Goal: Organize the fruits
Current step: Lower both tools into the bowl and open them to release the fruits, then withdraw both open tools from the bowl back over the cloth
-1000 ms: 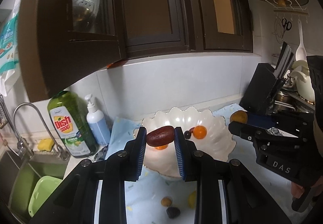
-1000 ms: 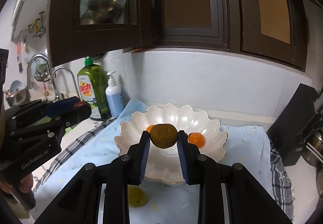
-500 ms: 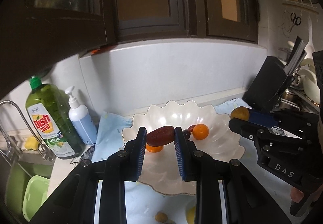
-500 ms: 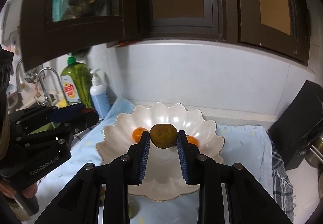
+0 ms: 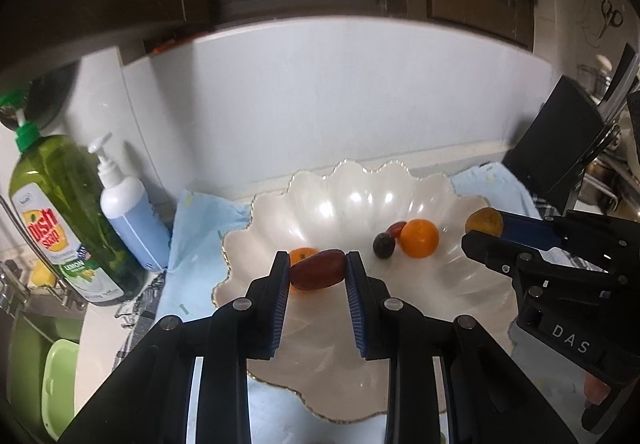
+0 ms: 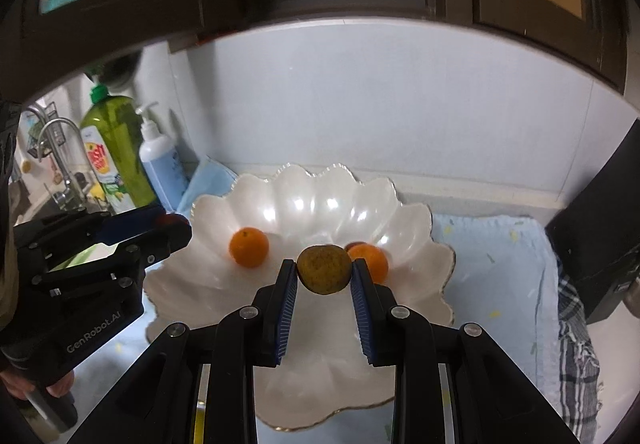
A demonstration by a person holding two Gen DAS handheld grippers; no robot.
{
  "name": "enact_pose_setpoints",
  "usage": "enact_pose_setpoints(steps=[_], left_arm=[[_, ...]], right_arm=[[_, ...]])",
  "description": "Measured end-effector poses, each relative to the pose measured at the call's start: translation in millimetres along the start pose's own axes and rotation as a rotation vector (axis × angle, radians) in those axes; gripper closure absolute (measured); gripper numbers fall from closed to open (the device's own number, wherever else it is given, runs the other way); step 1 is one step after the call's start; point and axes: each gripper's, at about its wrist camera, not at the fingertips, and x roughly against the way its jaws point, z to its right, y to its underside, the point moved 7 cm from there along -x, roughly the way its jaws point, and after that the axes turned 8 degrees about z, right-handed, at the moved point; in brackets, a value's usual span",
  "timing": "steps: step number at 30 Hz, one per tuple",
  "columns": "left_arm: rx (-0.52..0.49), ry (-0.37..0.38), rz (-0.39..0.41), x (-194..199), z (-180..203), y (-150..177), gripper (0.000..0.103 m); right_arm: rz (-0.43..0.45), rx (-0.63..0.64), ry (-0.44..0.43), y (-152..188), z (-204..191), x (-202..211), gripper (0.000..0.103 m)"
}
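Delivery into the scalloped white bowl (image 5: 348, 183) looks to be the step in hand: both hands carry fruit above it. Left tongs (image 5: 318, 276) are nearly closed, pinching an oblong dark-red fruit (image 5: 318, 274) over the bowl's near left. Right tongs (image 6: 325, 276) likewise clamp a round brownish-green fruit (image 6: 324, 270) above the middle, just before an orange (image 6: 370, 260). Next, each should probably lower toward bare porcelain, then part gently so nothing rolls.
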Motion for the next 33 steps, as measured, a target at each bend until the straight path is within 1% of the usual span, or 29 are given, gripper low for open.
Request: enact_pose_setpoints(steps=[8,16,18,19,20,21,22,23,27,28,29,31,33], left_arm=[[-0.002,0.016,-0.060,-27.1,4.2,12.6,0.075],[-0.016,0.023,-0.103,-43.6,7.7,22.0,0.074],[-0.019,0.025,-0.109,-45.4,8.2,23.1,0.069],[-0.018,0.022,-0.109,-45.6,7.9,23.2,0.061],[-0.017,0.019,-0.107,-45.2,7.2,23.0,0.056],[-0.015,0.019,-0.104,-44.6,6.6,22.6,0.055],[-0.013,0.019,-0.103,-43.6,6.0,22.1,0.053],[-0.012,0.017,-0.102,-42.5,5.1,21.3,0.049],[-0.008,-0.007,-0.088,-35.4,-0.9,16.9,0.040],[-0.003,-0.009,-0.082,-32.3,-1.8,15.1,0.036],[0.000,-0.012,-0.075,-29.5,-3.0,13.2,0.032],[0.000,-0.025,-0.059,-22.5,-5.0,8.8,0.027],[-0.002,-0.038,-0.041,-14.8,-6.9,4.5,0.021]], right_arm=[[-0.067,-0.016,0.011,15.9,8.0,-23.7,0.074],[-0.102,-0.019,0.025,25.8,13.6,-38.2,0.074],[-0.104,-0.019,0.026,26.4,14.1,-40.0,0.073],[-0.105,-0.019,0.027,26.5,14.4,-40.5,0.073],[-0.104,-0.020,0.028,26.5,14.7,-40.7,0.071],[-0.104,-0.021,0.030,26.2,15.2,-40.9,0.067],[-0.104,-0.022,0.035,25.7,16.0,-40.7,0.059],[-0.099,-0.020,0.046,24.9,17.0,-39.9,0.055],[-0.088,-0.016,0.070,20.9,20.0,-35.1,0.055],[-0.084,-0.018,0.073,19.9,20.3,-33.4,0.053],[-0.080,-0.018,0.077,18.6,20.4,-31.4,0.048],[-0.071,-0.016,0.087,16.5,20.1,-27.3,0.044],[-0.056,-0.009,0.089,13.7,19.2,-21.3,0.044]])
